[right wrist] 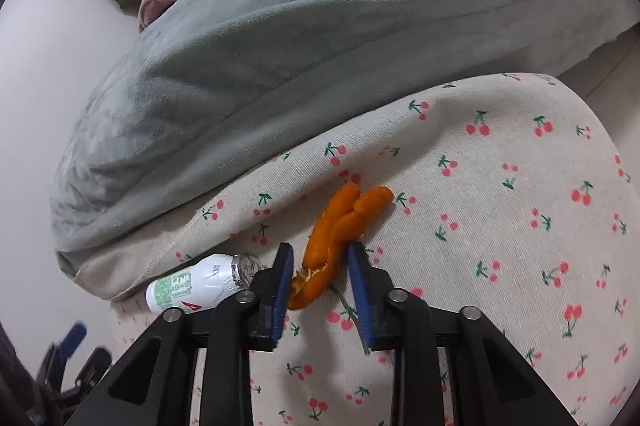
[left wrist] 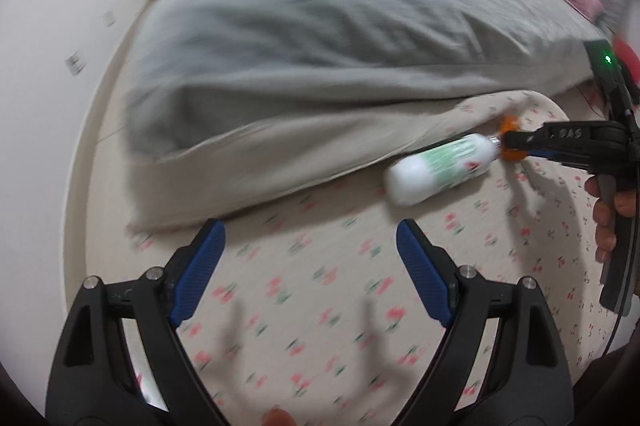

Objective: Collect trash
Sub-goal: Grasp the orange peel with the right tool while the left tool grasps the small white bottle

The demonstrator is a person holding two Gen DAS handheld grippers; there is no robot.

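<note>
left wrist view: the left gripper hangs over the cherry-print sheet, jaws wide apart and empty. the white bottle lies far right beside the grey pillow.

right wrist view: the right gripper has its jaws partly apart around the near end of the orange peel, not visibly clamped; the bottle lies just left.
</note>
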